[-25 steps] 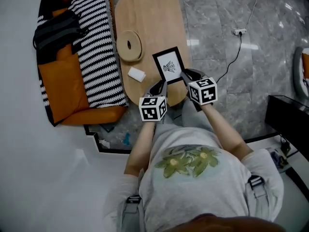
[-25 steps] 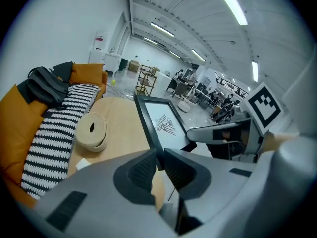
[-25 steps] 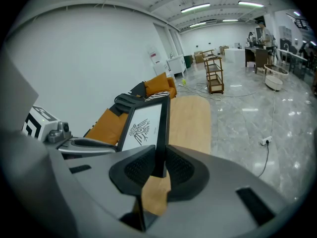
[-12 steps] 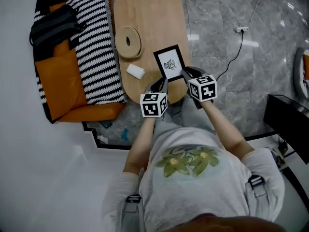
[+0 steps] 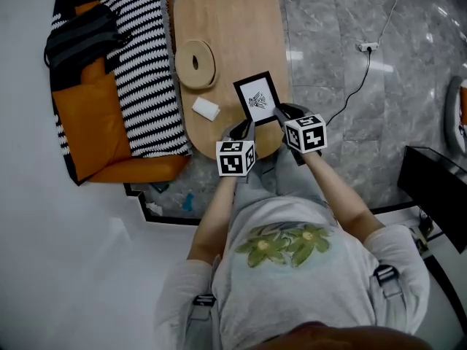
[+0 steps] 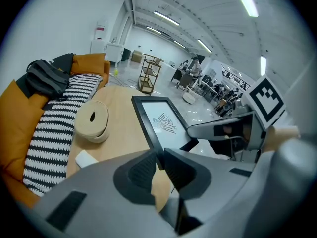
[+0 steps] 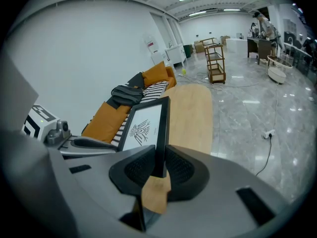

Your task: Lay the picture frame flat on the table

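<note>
Picture frame (image 5: 257, 98) stands tilted at near end of desk (image 5: 226, 28). Left hand-held gripper (image 5: 244, 129) is clamped on its left edge, right hand-held gripper (image 5: 282, 113) on its right edge. Risk: uneven lowering could twist the frame out of the thin-edge grips & bang it on the desk. Vs 1 s ago: pose approx. unchanged.

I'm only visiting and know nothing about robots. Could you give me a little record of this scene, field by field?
operator: a person, one gripper in each hand
left gripper: shut on the picture frame, at its near left corner
right gripper: shut on the frame's right edge
frame: black border, white print with a dark drawing, above the table's near end
table: oval, light wood
also on table: round wooden box, white block
beside table: sofa with striped blanket
</note>
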The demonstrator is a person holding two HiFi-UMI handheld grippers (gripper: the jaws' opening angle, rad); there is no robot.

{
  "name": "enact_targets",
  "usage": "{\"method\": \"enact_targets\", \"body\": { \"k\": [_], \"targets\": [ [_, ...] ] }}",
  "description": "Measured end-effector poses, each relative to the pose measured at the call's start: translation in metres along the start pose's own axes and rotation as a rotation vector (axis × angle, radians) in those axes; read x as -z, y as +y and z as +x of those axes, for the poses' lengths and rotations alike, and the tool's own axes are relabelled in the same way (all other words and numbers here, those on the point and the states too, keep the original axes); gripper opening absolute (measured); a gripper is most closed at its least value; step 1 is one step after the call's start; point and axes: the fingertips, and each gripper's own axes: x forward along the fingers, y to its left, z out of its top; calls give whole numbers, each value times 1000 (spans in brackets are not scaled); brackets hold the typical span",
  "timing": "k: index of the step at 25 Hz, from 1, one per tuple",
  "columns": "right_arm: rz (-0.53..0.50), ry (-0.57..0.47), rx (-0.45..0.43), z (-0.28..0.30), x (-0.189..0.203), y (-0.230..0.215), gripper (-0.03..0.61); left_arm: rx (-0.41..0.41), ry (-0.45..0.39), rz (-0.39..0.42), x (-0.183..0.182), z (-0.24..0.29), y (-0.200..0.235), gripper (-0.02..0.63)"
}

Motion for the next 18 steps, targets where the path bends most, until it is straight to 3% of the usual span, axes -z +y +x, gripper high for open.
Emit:
{"method": "enact_targets", "body": {
  "k": [18],
  "targets": [
    [4,50,-25,39,13,-18,71,-31,46,-30,16,35,20,63]
  ]
}}
